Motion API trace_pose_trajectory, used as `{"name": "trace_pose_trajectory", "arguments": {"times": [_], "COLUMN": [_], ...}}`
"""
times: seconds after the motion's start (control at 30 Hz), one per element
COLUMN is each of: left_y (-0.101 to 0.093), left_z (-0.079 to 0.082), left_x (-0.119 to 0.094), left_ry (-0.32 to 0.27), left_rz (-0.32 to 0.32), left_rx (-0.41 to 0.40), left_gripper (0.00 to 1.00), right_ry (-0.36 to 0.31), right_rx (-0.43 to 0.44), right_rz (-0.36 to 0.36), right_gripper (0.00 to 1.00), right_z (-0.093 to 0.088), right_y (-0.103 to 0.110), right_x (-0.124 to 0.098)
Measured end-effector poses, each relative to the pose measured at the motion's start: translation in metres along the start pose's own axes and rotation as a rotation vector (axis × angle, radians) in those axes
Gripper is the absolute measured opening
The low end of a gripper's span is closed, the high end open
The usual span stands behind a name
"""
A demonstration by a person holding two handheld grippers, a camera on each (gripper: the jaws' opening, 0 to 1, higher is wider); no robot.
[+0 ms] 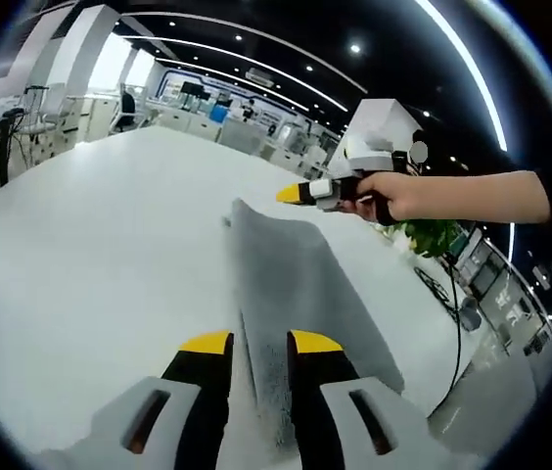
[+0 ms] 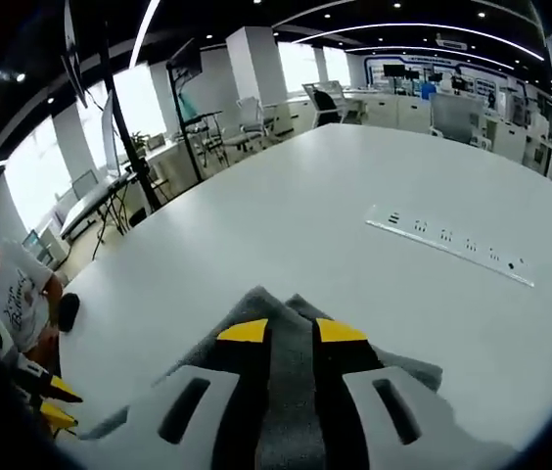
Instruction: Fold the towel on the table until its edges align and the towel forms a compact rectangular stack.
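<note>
- Gray towel [image 1: 291,294] lies on the white table [image 1: 90,245]; in the left gripper view it runs as a long strip from the near edge away toward the far corner, which is slightly raised.
- Left gripper [image 1: 259,343]: black jaws with yellow tips, a narrow gap between them, the near end of the towel in that gap. Looks clamped on the cloth edge; the contact itself is hard to see.
- Right gripper [image 1: 292,195] in the left gripper view: held by a hand [image 1: 393,196], yellow tip pointing left, hovering just above and beside the towel's far corner, apart from the cloth. From this side I cannot tell how its jaws stand.
- Right gripper view: own jaws [image 2: 292,333] rise from the bottom, narrow gap, gray towel [image 2: 291,392] bunched beneath and between them. Cannot tell whether they pinch it or hang over it.
- Same view: a white power strip [image 2: 449,245] lies on the table [image 2: 286,215], well apart from the towel, to the upper right.
- Left gripper [image 2: 56,403] at the lower left edge, yellow tips showing, near a seated person [image 2: 12,294] in a white shirt.
- Background: open office, desks, chairs [image 2: 249,117], ceiling light strips, a green plant [image 1: 433,237] past the table edge.
</note>
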State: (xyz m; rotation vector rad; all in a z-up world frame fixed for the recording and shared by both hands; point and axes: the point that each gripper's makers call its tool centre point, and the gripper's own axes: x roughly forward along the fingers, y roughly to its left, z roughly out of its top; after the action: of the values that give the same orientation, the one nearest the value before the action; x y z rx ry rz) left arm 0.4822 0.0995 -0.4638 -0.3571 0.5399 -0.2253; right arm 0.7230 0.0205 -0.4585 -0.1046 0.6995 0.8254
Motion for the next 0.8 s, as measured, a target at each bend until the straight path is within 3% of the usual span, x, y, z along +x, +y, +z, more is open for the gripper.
{"name": "trace_pose_trajectory", "arguments": {"times": [0.37,0.6,0.8], "left_y": [0.007,0.005,0.004], "left_z": [0.023,0.023,0.012], "left_x": [0.032,0.051,0.063], "left_ry": [0.026,0.073,0.140], "left_rz": [-0.022,-0.024,-0.035], "left_rx": [0.074,0.099,0.111], "left_gripper": [0.32,0.34,0.32], "right_ry": [-0.008,0.008,0.013], "right_rx": [-0.009,0.011,0.031], "right_rz": [0.029,0.013,-0.011], "right_gripper": [0.29,0.29,0.29], "right_z": [-0.014,-0.036,-0.057], "right_y": [-0.007,-0.019,-0.036], "right_x": [-0.028,-0.051,-0.072]}}
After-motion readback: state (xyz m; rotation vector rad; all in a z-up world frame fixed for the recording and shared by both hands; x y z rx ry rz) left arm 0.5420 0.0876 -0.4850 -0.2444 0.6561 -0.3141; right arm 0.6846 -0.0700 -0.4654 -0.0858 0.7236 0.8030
